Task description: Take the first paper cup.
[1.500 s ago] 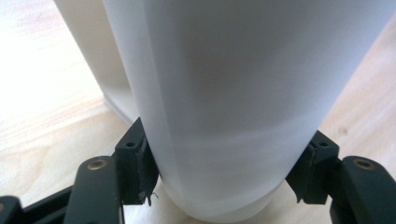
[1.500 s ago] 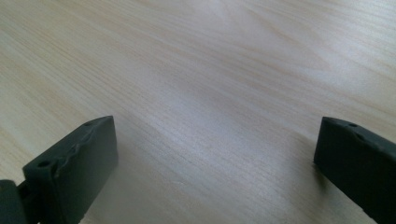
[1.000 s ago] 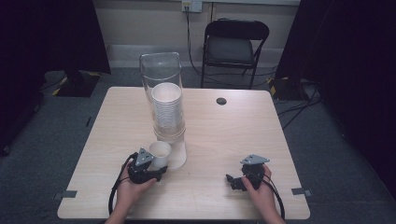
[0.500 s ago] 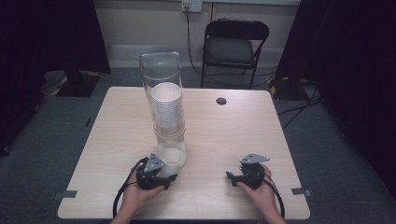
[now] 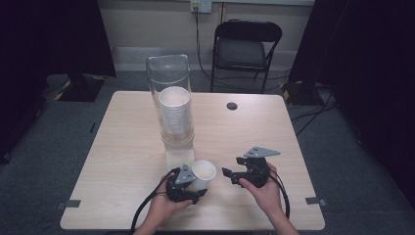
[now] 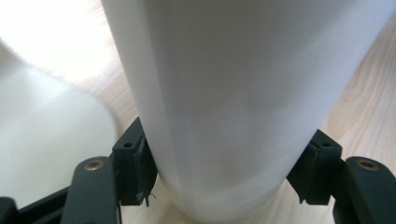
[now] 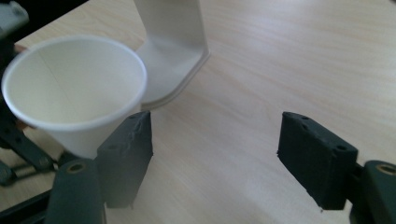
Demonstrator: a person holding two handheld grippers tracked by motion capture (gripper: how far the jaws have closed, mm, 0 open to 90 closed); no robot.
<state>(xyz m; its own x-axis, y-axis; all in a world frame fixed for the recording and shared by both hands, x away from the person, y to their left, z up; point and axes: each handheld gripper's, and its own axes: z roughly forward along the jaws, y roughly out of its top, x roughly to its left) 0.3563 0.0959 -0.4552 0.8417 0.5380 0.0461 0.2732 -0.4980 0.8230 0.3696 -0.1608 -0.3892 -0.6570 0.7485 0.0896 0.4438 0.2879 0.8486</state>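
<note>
**Q:** Holding what, and where?

**A:** Left tongs [image 5: 192, 188] are clenched on a white paper cup [image 5: 202, 174], just in front of the tall clear plastic cup dispenser [image 5: 172, 105] on the pale wooden surface [image 5: 122, 161].

**Q:** Progress?

**A:** One cup seems freed; it isn't set down or handed over yet. Right tongs [image 5: 229, 175], released, wait beside it.

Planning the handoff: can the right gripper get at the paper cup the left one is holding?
Probably yes. The right gripper is open, and bare table lies between it and the paper cup. The left gripper clamps the cup low down, leaving the rim and upper wall free.
</note>
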